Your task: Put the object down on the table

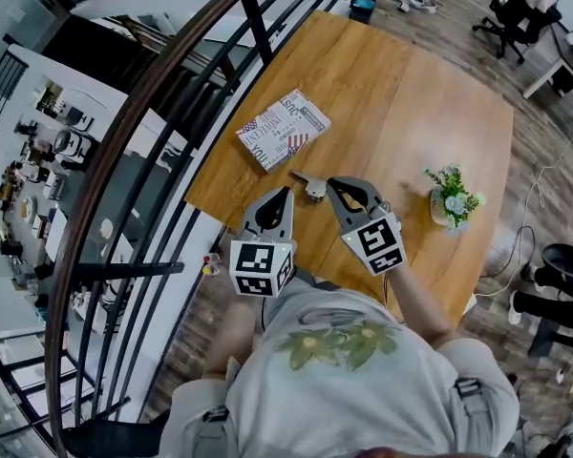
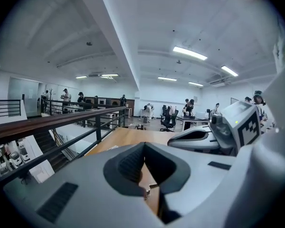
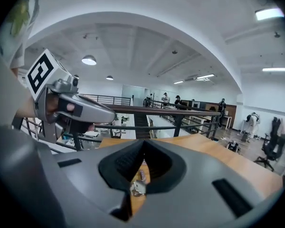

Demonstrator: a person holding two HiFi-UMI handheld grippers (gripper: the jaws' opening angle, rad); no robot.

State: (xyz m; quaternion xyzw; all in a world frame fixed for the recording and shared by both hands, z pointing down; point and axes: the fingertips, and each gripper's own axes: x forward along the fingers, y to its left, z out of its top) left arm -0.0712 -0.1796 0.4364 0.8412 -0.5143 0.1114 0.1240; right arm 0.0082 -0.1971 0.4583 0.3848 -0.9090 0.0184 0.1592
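The small metal piece already lies on the table, near its lower edge in the head view, between the tips of the 2 tongs. The left gripper and right gripper are both clenched on nothing. To finish well, I'd draw them straight back so neither tip nudges the piece toward that edge.

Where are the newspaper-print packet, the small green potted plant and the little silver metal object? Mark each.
Newspaper-print packet (image 1: 284,129): head view, middle of printed face.
Small green potted plant (image 1: 453,197): head view, leaves.
Little silver metal object (image 1: 315,190): head view, its centre.
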